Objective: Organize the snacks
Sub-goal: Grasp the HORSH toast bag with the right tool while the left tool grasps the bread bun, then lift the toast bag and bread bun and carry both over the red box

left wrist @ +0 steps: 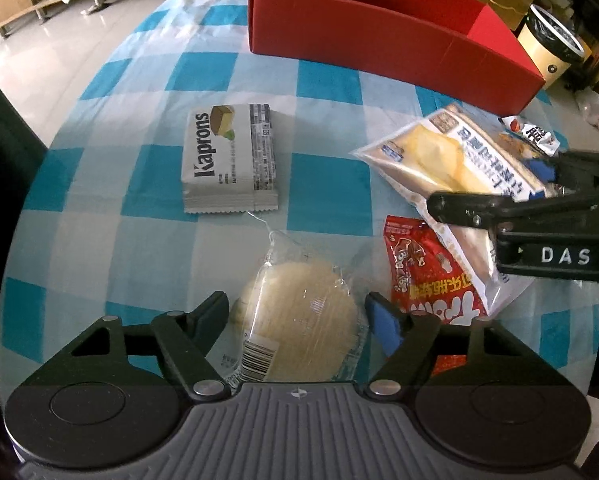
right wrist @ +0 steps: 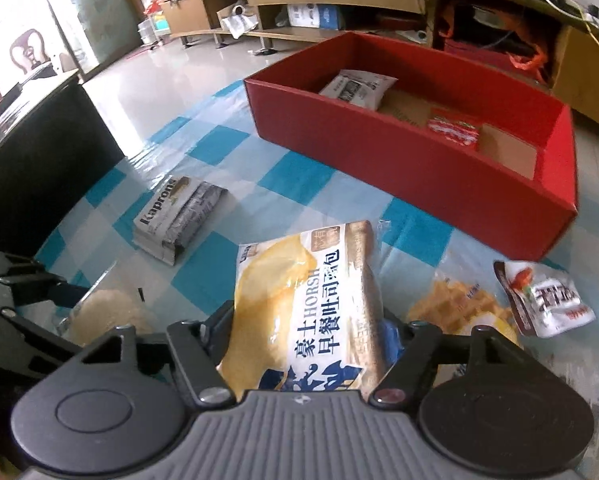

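Left wrist view: my left hand-held gripper (left wrist: 295,316) is angled steeply down over the wrapped round cake (left wrist: 299,320) on the checked worktop (left wrist: 139,240); jaws part-spread w/ the cake between them, pads look near the film but I can't tell if they press, so I call it not gripped yet. Right wrist view: my right hand-held gripper (right wrist: 305,334) is pinching the toast bread pack (right wrist: 299,300) near its lower end, the far end sticking out fwd, seemingly clear of the worktop. The red box (right wrist: 379,168) sits farther back, already holding a white packet (right wrist: 357,88) and a small red packet (right wrist: 455,130). Outside it lie the Kaprons wafer pack (left wrist: 229,158), a red candy bag (left wrist: 427,276), a small white sachet (right wrist: 547,304) and a waffle pack (right wrist: 459,312) just beside the bread. Handling, my read: bread pack is light, soft, air-filled, film slick, so squeeze gently on the body, not the seam, or the slices crush. Cake is also soft & crumbly w/ loose crinkly film; take it across the widest part, light pressure. Wafers look stiffer, easiest grip across the short sides.
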A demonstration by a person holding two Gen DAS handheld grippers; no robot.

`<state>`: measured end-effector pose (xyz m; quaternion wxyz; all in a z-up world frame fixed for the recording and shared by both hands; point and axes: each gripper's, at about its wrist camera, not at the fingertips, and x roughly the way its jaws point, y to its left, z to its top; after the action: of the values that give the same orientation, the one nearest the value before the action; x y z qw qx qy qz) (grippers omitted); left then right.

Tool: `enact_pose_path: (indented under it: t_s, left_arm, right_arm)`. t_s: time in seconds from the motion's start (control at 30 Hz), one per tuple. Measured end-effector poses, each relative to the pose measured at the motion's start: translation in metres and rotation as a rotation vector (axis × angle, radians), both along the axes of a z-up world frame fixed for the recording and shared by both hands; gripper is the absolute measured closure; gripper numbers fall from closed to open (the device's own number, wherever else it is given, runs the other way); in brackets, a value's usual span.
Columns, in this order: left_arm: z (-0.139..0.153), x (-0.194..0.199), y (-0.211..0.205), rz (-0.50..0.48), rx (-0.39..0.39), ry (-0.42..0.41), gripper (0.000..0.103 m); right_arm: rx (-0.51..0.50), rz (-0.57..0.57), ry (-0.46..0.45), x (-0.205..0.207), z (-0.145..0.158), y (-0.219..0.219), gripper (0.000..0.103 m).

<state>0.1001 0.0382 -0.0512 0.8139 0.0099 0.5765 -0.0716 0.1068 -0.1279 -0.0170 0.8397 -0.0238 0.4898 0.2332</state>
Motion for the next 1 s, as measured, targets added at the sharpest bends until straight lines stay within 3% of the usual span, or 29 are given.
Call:
enact_pose_path:
  t_s: [0.13, 0.53, 0.57, 0.7, 1.0]
  left_arm:
    - [0.0, 0.0, 0.0, 0.005, 0.002, 0.009, 0.023]
    - [-0.01, 0.002, -0.003, 0.0, 0.018, 0.034, 0.015]
    - [-0.01, 0.002, -0.003, 0.0, 0.023, 0.032, 0.016]
    - [-0.007, 0.003, 0.0, 0.014, 0.016, 0.028, 0.025]
    - [0.007, 0.01, 0.003, 0.043, -0.054, -0.001, 0.027]
  right_arm:
    - [0.01, -0.019, 0.033, 0.003, -0.01, -0.003, 0.032]
    - [-0.057, 0.047, 0.024, 0.018, -0.025, 0.025, 0.007]
    - [-0.062, 0.047, 0.014, 0.018, -0.025, 0.026, 0.007]
    - [-0.075, 0.045, -0.007, 0.017, -0.02, 0.022, 0.03]
    - [0.051, -0.024, 0.015, 0.021, -0.003, -0.003, 0.033]
